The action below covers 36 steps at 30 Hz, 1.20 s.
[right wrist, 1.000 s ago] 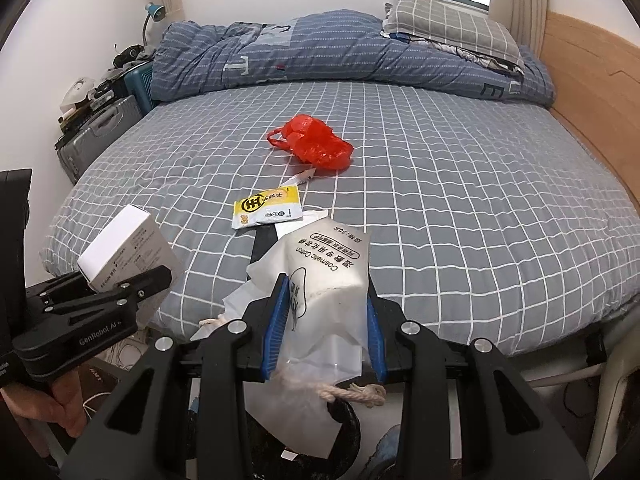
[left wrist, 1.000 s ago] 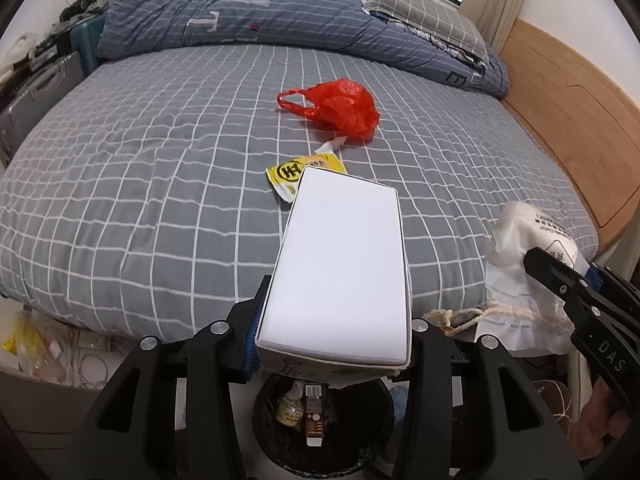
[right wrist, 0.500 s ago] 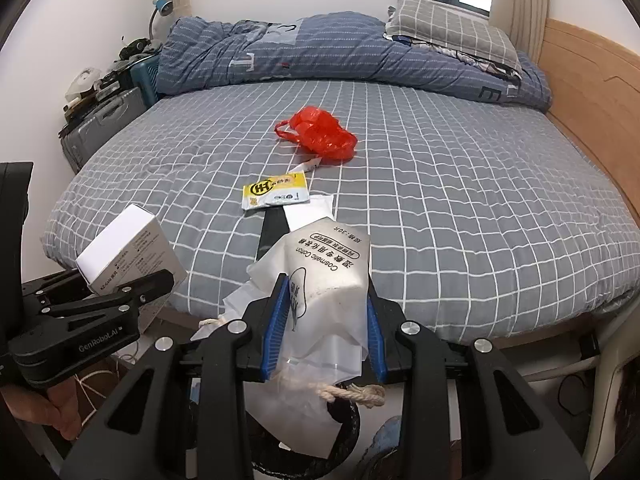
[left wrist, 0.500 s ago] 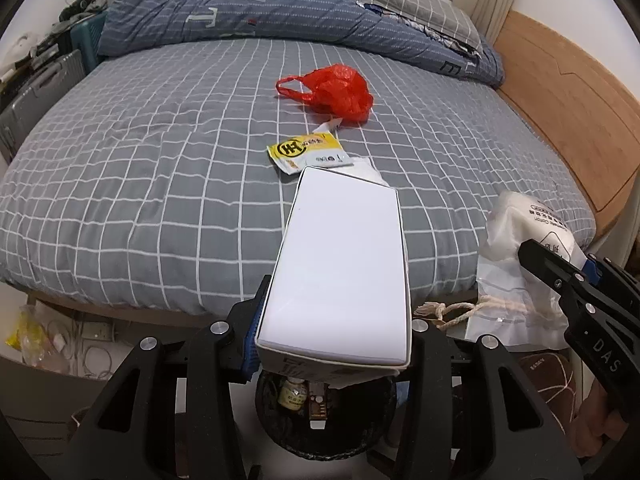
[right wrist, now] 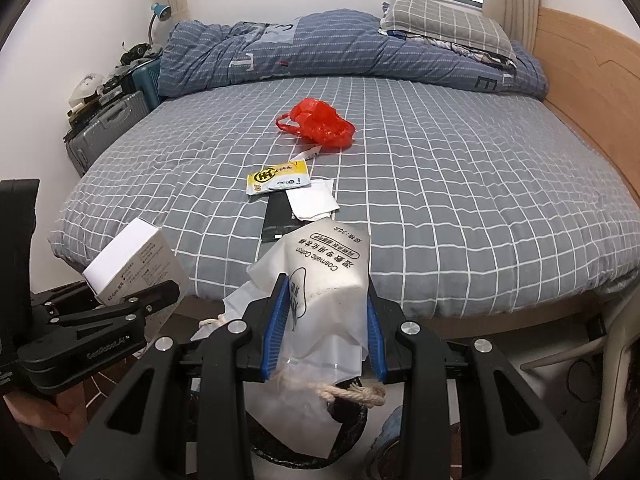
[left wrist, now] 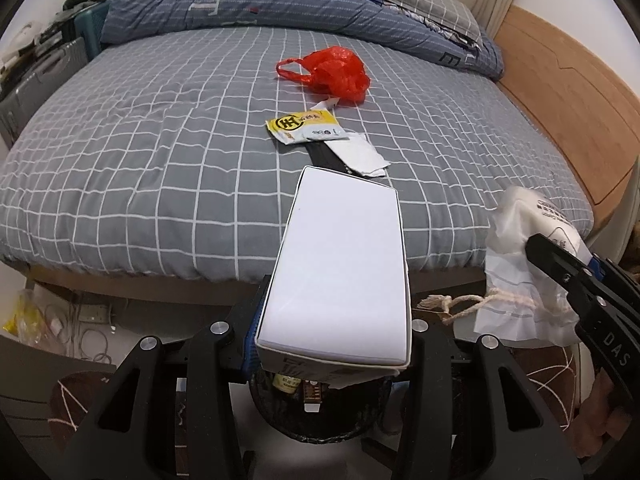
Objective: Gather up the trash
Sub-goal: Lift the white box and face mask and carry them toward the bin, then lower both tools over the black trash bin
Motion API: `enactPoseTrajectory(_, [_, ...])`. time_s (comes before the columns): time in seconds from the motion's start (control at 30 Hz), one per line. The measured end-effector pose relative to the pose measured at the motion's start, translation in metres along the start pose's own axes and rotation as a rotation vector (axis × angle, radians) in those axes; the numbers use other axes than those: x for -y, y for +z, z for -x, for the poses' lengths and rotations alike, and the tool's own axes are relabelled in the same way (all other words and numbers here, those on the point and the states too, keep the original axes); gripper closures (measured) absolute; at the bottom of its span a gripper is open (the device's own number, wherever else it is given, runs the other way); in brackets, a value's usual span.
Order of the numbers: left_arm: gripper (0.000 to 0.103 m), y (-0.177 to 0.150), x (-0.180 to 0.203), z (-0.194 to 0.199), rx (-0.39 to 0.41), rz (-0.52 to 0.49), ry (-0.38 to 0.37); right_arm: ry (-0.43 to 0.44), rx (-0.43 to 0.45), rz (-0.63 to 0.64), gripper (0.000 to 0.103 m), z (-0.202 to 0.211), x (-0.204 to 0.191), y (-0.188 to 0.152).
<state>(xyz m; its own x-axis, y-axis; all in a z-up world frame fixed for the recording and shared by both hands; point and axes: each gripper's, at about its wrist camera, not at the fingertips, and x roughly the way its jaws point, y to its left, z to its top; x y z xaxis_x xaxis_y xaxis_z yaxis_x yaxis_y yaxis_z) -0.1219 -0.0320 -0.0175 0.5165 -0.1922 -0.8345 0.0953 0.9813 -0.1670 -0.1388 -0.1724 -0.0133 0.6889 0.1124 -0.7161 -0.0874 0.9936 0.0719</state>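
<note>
My left gripper [left wrist: 334, 332] is shut on a white cardboard box [left wrist: 340, 264] and holds it above a black trash bin [left wrist: 320, 416] on the floor at the bed's foot. My right gripper [right wrist: 324, 332] is shut on a clear cosmetic-cotton bag [right wrist: 320, 280] with a rope drawstring, also over the bin [right wrist: 304, 444]. On the grey checked bed lie a red plastic bag [left wrist: 332, 70], a yellow sachet [left wrist: 302, 126], a white paper piece [left wrist: 358, 154] and a black packet [right wrist: 278, 216].
A folded blue duvet [right wrist: 320, 48] and a pillow [right wrist: 444, 20] lie at the bed's far end. A wooden headboard [left wrist: 568, 100] runs along the right. Suitcases [right wrist: 104, 128] stand left of the bed. Cables [left wrist: 84, 320] lie under the bed's edge.
Both grippers have pulled back from the bed with their loads, so the bed's front edge and the bin below show more. The trash on the bed has not moved.
</note>
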Motion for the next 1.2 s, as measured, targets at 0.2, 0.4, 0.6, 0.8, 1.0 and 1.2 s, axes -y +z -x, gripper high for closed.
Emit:
enactPoseTrajectory(0.2, [0.059,-0.013,0.002,0.006,0.000,-0.004,-0.007,0.005,-0.003,0.002,0.069,0.008,-0.003,-0.014])
enactPoseTrajectory(0.4, [0.059,-0.021,0.006,0.015,0.011,-0.010,-0.016,0.011,0.011,0.003,0.069,0.024,-0.006,-0.022])
enactPoseTrajectory(0.6, [0.059,-0.032,0.007,0.026,0.024,-0.022,-0.014,0.000,0.021,0.023,0.069,0.037,-0.012,-0.030])
enactPoseTrajectory(0.8, [0.059,-0.047,0.005,0.024,0.012,-0.020,-0.007,-0.008,0.004,0.033,0.070,0.035,-0.019,-0.044])
enactPoseTrajectory(1.0, [0.059,-0.065,0.002,0.013,-0.004,-0.020,-0.002,0.006,-0.041,0.023,0.069,0.016,-0.022,-0.061])
enactPoseTrajectory(1.2, [0.059,-0.084,-0.006,-0.014,-0.047,-0.012,0.013,0.020,-0.127,0.026,0.069,-0.021,-0.028,-0.082])
